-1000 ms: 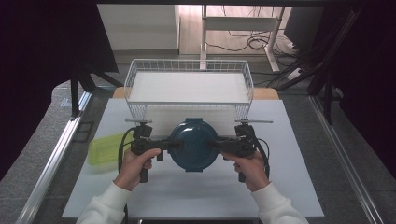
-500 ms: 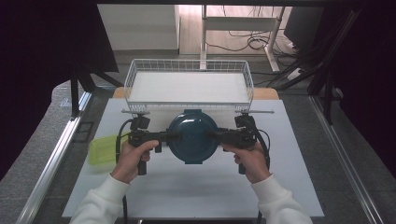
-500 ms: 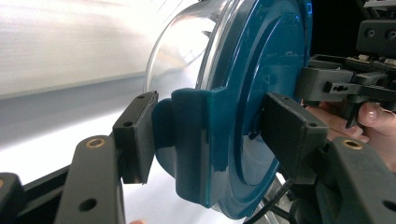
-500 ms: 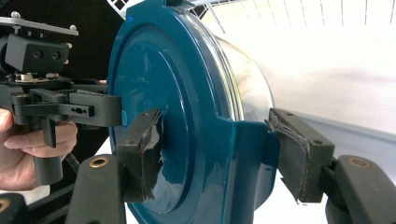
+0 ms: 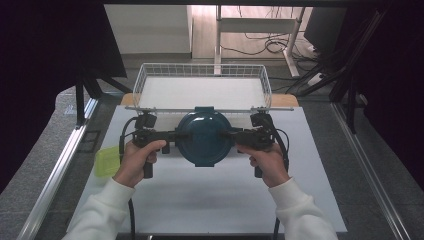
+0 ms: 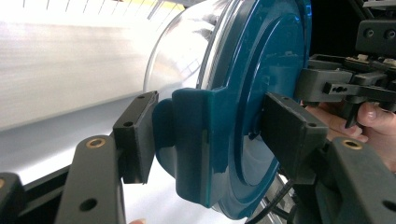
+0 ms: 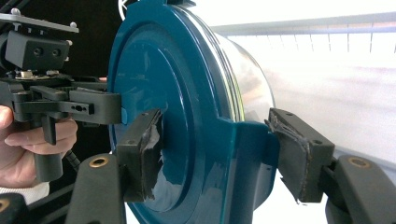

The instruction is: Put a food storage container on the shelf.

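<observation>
**Teal-Lidded Container Held Between Two Grippers Above the Table**

A white table surface (image 5: 210, 200) lay under the whole scene, with a white wire basket (image 5: 202, 85) standing along its far edge. In front of that basket, raised off the table, was a round clear container with a teal lid (image 5: 204, 137). In the high view the lid faced up at the camera, and its far clasp tab sat just at the basket's near rim.

The left gripper (image 5: 172, 136) came in from the container's left side. In the left gripper view its two black pads pressed on the teal clasp tab (image 6: 196, 140) at the lid's edge, one pad on the tab's outer face and the other on the lid top, so the jaws stood part-way closed and clamped on the container.

The right gripper (image 5: 235, 135) met the opposite side. In the right gripper view one worn, taped pad (image 7: 142, 154) bore on the lid top and the other on the clasp there, giving a matching grip.

A small yellow-green box (image 5: 107, 161) lay on the table near the person's left hand (image 5: 137, 157).
</observation>
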`<state>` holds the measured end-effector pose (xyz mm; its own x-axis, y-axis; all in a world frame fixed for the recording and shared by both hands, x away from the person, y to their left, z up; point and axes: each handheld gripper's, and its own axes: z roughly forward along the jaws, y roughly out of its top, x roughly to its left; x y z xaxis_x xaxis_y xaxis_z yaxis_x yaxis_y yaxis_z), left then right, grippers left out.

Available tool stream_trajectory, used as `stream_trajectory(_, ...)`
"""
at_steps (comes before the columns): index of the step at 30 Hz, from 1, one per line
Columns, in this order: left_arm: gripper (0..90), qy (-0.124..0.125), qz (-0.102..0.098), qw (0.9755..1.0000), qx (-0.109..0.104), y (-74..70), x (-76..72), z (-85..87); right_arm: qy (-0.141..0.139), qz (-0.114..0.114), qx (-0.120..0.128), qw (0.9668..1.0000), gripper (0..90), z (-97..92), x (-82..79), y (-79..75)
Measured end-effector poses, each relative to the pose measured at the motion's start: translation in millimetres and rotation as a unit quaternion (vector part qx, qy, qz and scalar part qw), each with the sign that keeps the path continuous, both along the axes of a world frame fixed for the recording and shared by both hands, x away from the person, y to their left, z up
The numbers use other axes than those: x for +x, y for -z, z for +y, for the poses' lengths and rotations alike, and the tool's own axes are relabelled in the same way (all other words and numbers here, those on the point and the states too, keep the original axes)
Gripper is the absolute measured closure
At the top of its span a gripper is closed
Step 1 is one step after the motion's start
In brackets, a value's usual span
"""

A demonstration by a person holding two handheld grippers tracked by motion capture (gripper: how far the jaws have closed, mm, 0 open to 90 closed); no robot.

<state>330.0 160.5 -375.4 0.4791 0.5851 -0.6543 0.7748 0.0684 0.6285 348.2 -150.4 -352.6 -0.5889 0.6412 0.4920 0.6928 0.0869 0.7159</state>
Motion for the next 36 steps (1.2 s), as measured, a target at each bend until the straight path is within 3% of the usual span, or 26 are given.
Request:
stream_trajectory(20,38.1,-0.009,-0.029,0.9995,0.007,-39.6,14.4,5.4,-0.009,-0.023,0.004,0.9997,36.9,5.0,19.1,-37.2)
stream_trajectory(36,38.2,-0.010,-0.028,0.9995,0.013,-60.3,40.5,9.5,-0.018,-0.025,0.007,0.9995,37.1,8.9,48.3,-56.2)
